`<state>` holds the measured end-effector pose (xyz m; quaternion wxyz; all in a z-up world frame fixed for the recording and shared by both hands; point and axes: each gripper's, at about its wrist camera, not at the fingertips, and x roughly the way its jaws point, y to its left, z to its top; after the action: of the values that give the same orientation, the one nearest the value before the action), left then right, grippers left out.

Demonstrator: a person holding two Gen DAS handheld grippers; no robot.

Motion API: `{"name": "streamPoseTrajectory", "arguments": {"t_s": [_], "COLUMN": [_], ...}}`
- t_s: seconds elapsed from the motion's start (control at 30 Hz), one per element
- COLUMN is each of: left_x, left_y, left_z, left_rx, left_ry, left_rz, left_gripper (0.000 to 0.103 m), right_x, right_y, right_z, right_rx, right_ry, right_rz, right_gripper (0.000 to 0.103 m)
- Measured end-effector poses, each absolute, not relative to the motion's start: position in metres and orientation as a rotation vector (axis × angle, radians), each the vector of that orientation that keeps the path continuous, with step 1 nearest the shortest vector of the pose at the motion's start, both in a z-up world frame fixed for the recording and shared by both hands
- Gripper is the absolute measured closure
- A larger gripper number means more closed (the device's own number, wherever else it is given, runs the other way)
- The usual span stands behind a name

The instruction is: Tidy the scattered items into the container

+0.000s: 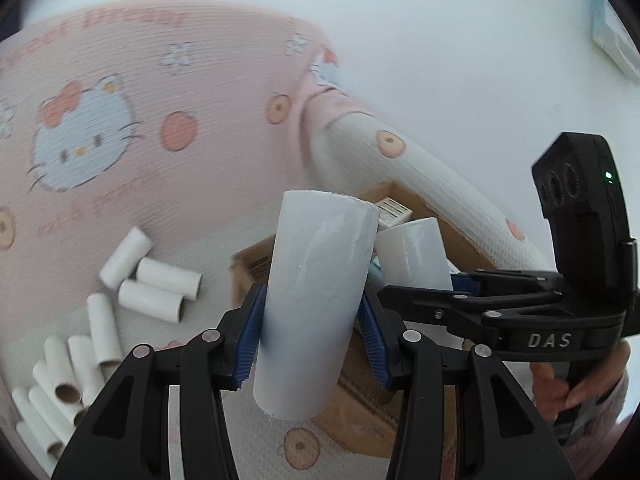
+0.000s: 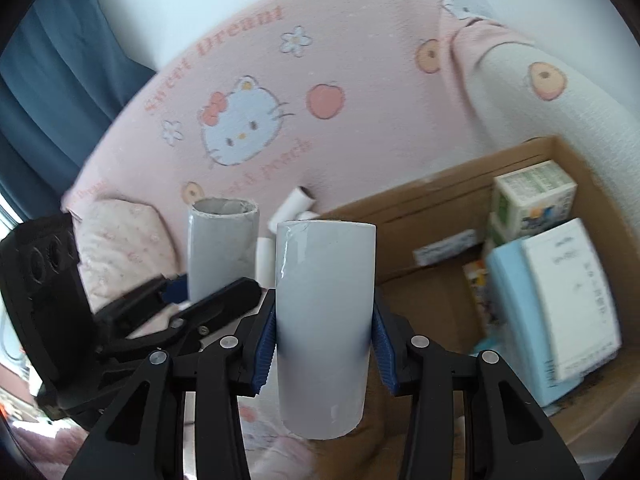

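My left gripper point(image 1: 312, 338) is shut on a white cardboard tube point(image 1: 316, 280), which stands nearly upright between the blue pads. To its right, my right gripper point(image 1: 420, 285) holds a second white tube point(image 1: 412, 256) over the brown cardboard box point(image 1: 256, 254). In the right wrist view the right gripper point(image 2: 324, 344) is shut on its upright tube point(image 2: 324, 300), beside the open box point(image 2: 440, 184). The left gripper point(image 2: 208, 292) with its tube point(image 2: 222, 244) is at the left. Several loose tubes point(image 1: 160, 284) lie scattered on the pink bedding.
The box holds a green-white carton point(image 2: 532, 196) and a light-blue pack point(image 2: 552, 312). A white bolster point(image 1: 420, 184) runs behind the box. A hand point(image 1: 560, 388) grips the right gripper's handle. A blue curtain point(image 2: 52, 80) hangs at far left. More tubes point(image 1: 60, 384) are piled at lower left.
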<state>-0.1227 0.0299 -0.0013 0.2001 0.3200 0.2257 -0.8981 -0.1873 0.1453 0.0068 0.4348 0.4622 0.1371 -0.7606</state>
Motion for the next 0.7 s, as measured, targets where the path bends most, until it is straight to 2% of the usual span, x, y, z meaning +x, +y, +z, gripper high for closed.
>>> {"name": "streamPoseTrajectory", "arguments": {"t_s": [0.27, 0.47, 0.7], "left_x": [-0.155, -0.148, -0.139], "left_y": [0.03, 0.019, 0.011], "left_z": [-0.007, -0.004, -0.006], "left_rx": [0.925, 0.898, 0.892], "left_ry": [0.577, 0.614, 0.64], "left_rz": [-2.543, -2.521, -2.496], "left_gripper": [0.053, 0.053, 0.053], "right_x": [-0.224, -0.243, -0.257], "right_y": [0.147, 0.13, 0.112], "right_z": [-0.026, -0.076, -0.123], "right_rx": [1.313, 1.491, 1.697], "right_ry": [0.445, 0.648, 0.695], "right_rz": [-1.872, -1.787, -1.63], "right_gripper": [0.063, 0.063, 0.063]}}
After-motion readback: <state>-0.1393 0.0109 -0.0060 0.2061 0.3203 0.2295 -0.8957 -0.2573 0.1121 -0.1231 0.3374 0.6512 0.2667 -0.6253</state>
